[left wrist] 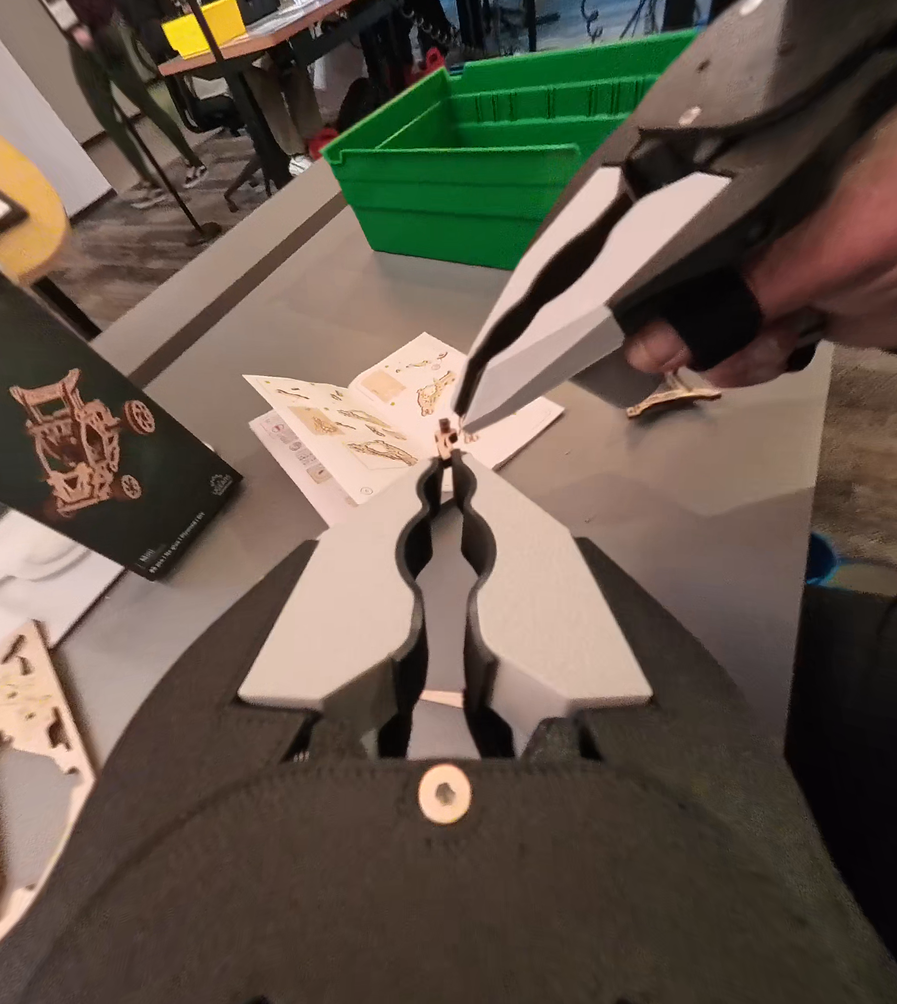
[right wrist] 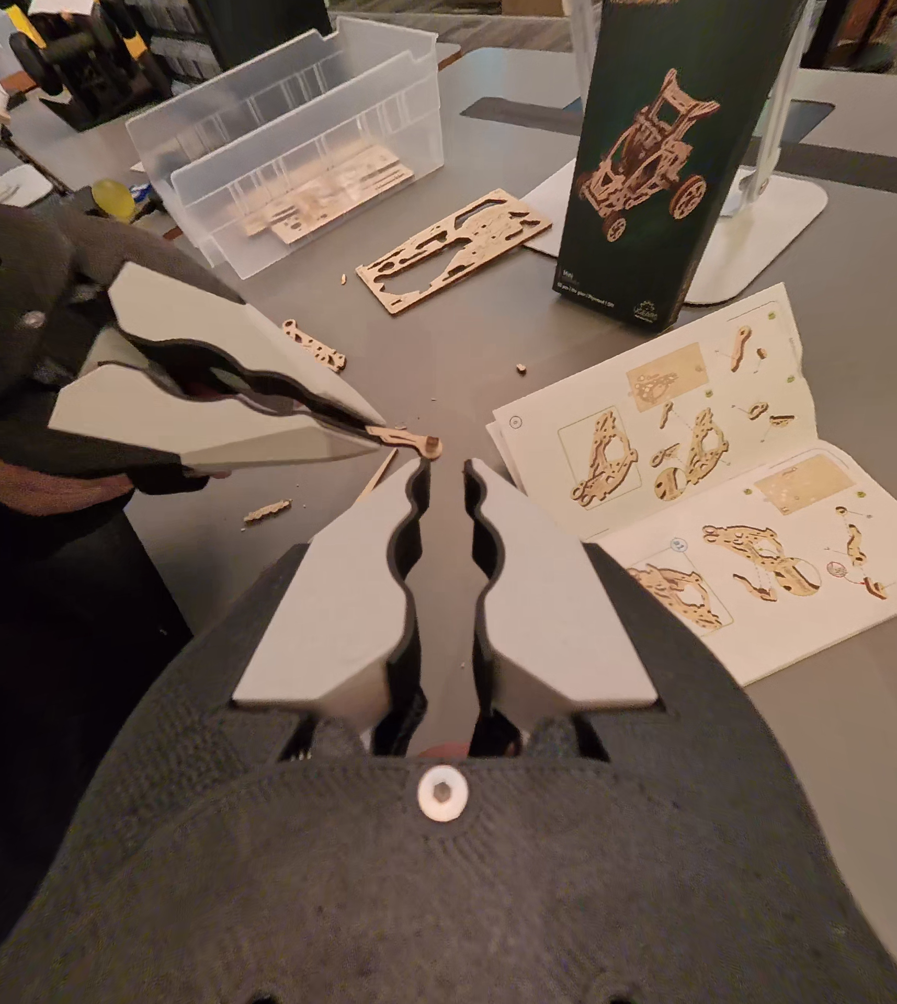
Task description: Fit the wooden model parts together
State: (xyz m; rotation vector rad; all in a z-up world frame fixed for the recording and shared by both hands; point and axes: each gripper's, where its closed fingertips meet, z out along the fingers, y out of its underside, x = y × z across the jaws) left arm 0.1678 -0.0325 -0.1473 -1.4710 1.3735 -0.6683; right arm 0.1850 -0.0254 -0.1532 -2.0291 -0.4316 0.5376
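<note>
My left gripper (left wrist: 447,462) is shut on a small flat wooden lever part (left wrist: 445,437) and holds it above the grey table (left wrist: 652,516). In the right wrist view the left gripper (right wrist: 375,434) comes in from the left. The part (right wrist: 400,436) sticks out of its tips, with a short peg (right wrist: 430,446) at its round end. My right gripper (right wrist: 447,467) is open with nothing between its pads, and its left tip is just below the peg end. In the left wrist view the right gripper (left wrist: 462,421) reaches down from the upper right, with its tips right beside the part.
An open instruction booklet (right wrist: 707,489) lies to the right. A dark model box (right wrist: 652,190), a punched wooden sheet (right wrist: 451,250) and a clear bin (right wrist: 294,146) stand farther back. Loose wooden parts (right wrist: 315,345) (right wrist: 267,510) (left wrist: 669,396) lie on the table. A green bin (left wrist: 468,163) stands behind. Both grippers' tips are close together, under 4 cm apart.
</note>
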